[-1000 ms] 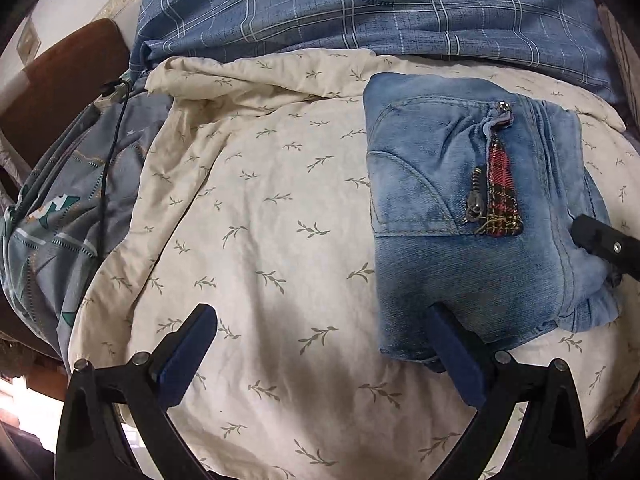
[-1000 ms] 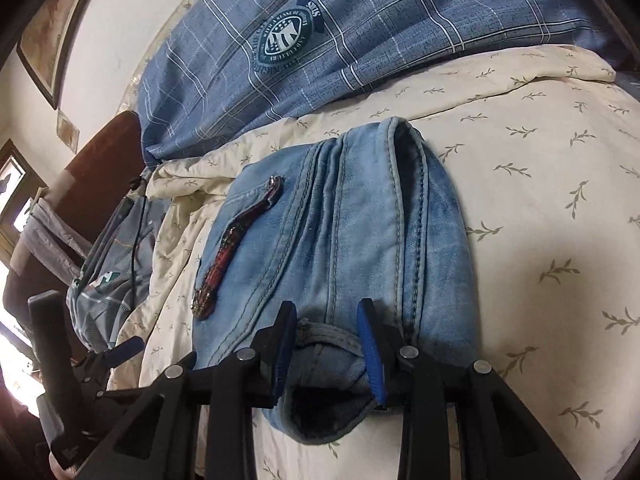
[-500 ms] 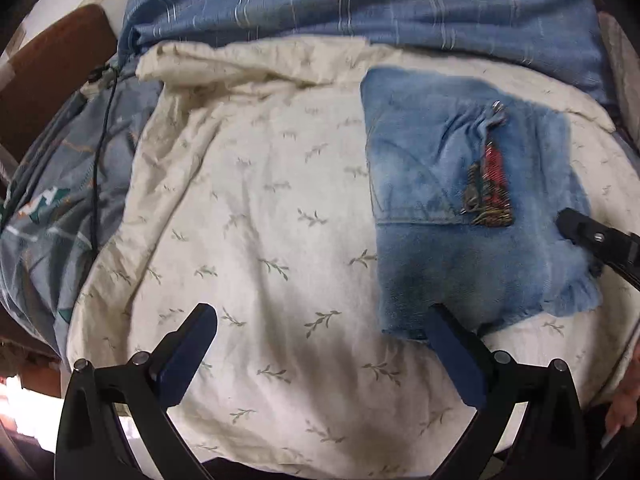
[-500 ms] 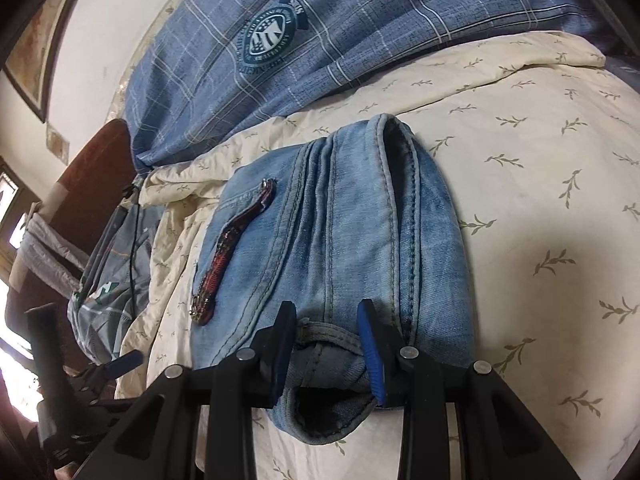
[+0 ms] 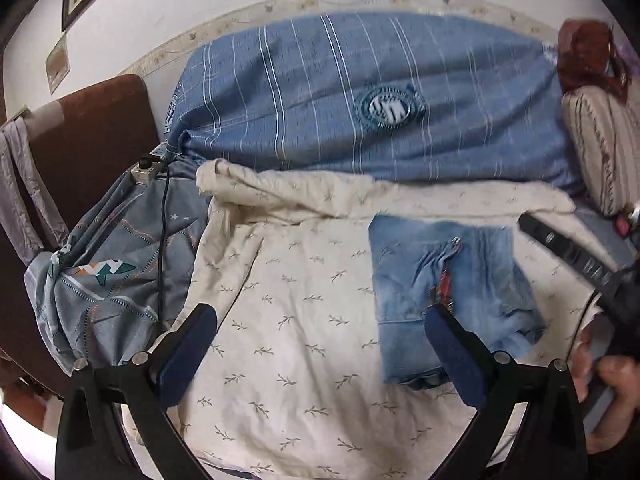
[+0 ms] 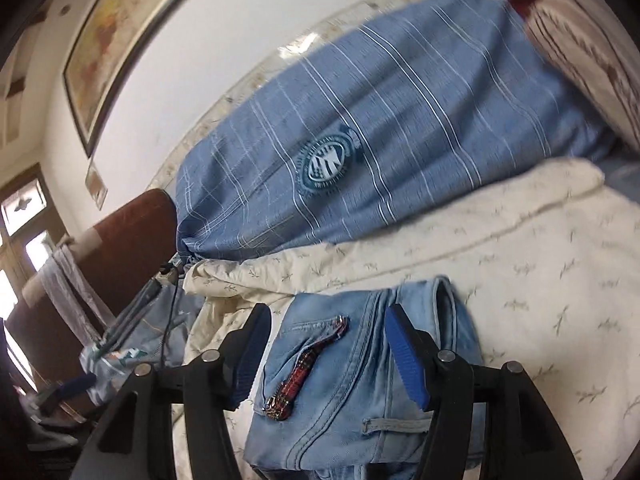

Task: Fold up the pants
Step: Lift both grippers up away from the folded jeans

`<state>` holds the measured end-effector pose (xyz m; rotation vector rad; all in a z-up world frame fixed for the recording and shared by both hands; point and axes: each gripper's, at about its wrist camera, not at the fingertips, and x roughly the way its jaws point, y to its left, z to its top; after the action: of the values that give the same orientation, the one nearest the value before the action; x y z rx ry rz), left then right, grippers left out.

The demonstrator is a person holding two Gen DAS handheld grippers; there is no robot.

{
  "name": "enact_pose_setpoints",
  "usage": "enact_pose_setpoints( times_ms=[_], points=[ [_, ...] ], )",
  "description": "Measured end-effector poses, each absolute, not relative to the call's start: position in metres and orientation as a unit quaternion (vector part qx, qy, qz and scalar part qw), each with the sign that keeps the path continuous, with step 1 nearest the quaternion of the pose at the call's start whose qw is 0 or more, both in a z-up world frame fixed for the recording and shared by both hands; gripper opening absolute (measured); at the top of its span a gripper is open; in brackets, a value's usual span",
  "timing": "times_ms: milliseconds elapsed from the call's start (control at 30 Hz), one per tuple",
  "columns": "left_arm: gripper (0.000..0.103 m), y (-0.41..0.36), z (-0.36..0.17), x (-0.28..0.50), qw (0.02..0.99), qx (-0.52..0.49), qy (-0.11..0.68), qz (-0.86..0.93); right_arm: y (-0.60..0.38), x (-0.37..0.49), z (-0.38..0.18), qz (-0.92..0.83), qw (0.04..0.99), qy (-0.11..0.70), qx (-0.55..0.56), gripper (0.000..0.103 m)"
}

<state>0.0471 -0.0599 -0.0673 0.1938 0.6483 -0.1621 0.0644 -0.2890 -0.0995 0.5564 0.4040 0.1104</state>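
On the cream sheet (image 5: 304, 320), folded pants (image 5: 448, 300) lie free below both spread tools (image 5: 316, 356) (image 6: 332, 356).

Cream bedsheet (image 5: 304, 320) with a little leaf print covers most of the bed, its far edge bunched up against a big blue striped pillow (image 5: 320, 92) with a round teal badge (image 5: 390, 106) that runs along the white wall. Off the left side there's a grey patterned blanket (image 5: 108, 280) with a black cable (image 5: 163, 216) trailing over it, next to a dark brown headboard (image 5: 92, 128). A striped cushion (image 5: 604, 148) sits far right, and a framed picture (image 6: 120, 36) hangs on the wall up left.
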Motion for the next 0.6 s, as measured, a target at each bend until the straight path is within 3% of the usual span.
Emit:
enact_pose_setpoints(
  times_ms=[400,600],
  points=[
    [0.103,-0.046,-0.031,-0.001,0.956,0.081,0.268,-0.087,-0.306,0.007,-0.083,0.02,0.96,0.139,0.241,0.063],
    [0.103,-0.054,-0.039,-0.002,0.953,0.084,0.274,-0.095,-0.331,-0.005,-0.087,-0.009,0.955,0.139,0.264,0.063]
  ],
)
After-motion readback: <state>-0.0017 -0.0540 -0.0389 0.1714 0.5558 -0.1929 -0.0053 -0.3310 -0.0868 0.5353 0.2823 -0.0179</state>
